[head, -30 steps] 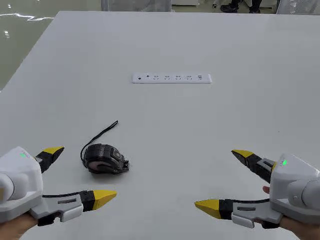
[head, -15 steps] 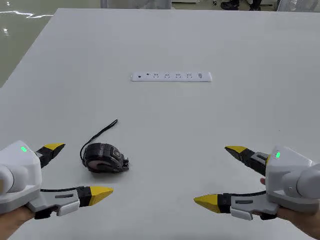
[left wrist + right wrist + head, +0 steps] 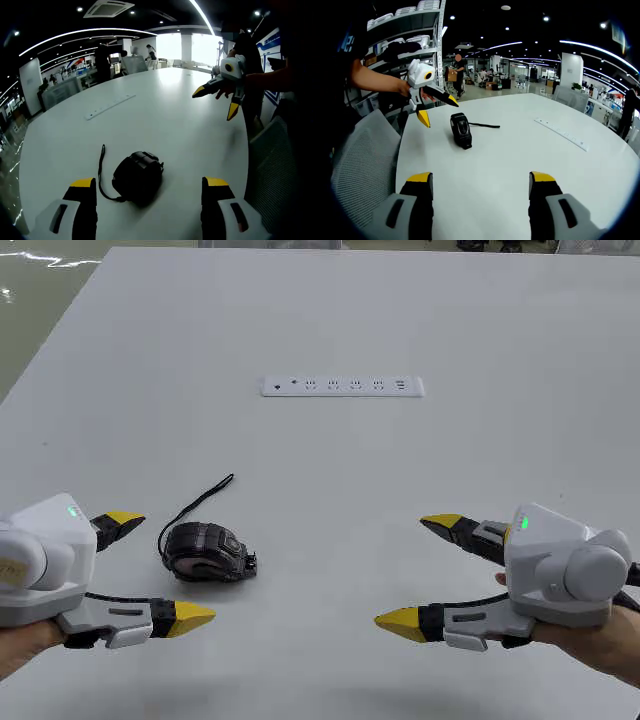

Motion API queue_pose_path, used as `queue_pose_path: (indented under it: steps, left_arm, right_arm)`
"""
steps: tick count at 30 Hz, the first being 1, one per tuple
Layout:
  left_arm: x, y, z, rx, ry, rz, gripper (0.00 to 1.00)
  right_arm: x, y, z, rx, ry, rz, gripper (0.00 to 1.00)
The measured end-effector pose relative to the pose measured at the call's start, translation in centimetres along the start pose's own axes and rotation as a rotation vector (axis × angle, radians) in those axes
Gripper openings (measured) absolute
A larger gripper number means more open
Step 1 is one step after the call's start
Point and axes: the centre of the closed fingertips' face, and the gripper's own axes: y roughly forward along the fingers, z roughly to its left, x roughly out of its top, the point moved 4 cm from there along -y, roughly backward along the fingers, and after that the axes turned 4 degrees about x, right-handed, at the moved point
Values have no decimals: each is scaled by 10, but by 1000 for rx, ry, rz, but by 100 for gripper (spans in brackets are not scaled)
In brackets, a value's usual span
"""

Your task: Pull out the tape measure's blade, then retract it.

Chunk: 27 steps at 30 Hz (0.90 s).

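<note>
Right hand-held gripper (image 3: 418,571) edged inward, jaws apart, tape measure (image 3: 205,553) seemingly retracted

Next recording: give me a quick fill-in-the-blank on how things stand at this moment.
The tape measure lies on the table nearer the ____ gripper.
The left gripper and right gripper both have their jaws ____.
The power strip beyond the tape measure is coloured ____.
Missing words: left; open; white.
</note>
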Motion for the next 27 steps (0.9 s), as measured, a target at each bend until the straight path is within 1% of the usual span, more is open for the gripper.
queue_pose_path:
  steps: [1,2,5,8,13,17,21,24,27]
  left_arm:
    - [0,1,1,-6,6,6,82]
    - [1,13,7,-84,107,70,80]
    - [1,18,10,-96,137,94,79]
    - [0,23,13,-118,173,118,75]
    - [0,29,18,-142,209,150,71]
    - [-2,34,21,-170,258,185,66]
    - [-2,37,25,-189,307,205,58]
    - [-2,40,28,-211,351,232,56]
    - [-2,42,30,-233,377,259,53]
  right_arm:
    - [1,1,-1,5,-5,1,80]
    - [9,21,-4,73,-48,22,79]
    - [12,29,-6,90,-67,16,76]
    - [15,40,-7,114,-80,14,74]
    - [19,54,-6,155,-102,23,70]
    - [21,66,-6,186,-118,31,69]
    - [25,75,-4,218,-142,30,64]
    - [28,84,-2,247,-157,28,60]
    - [30,92,0,269,-171,36,57]
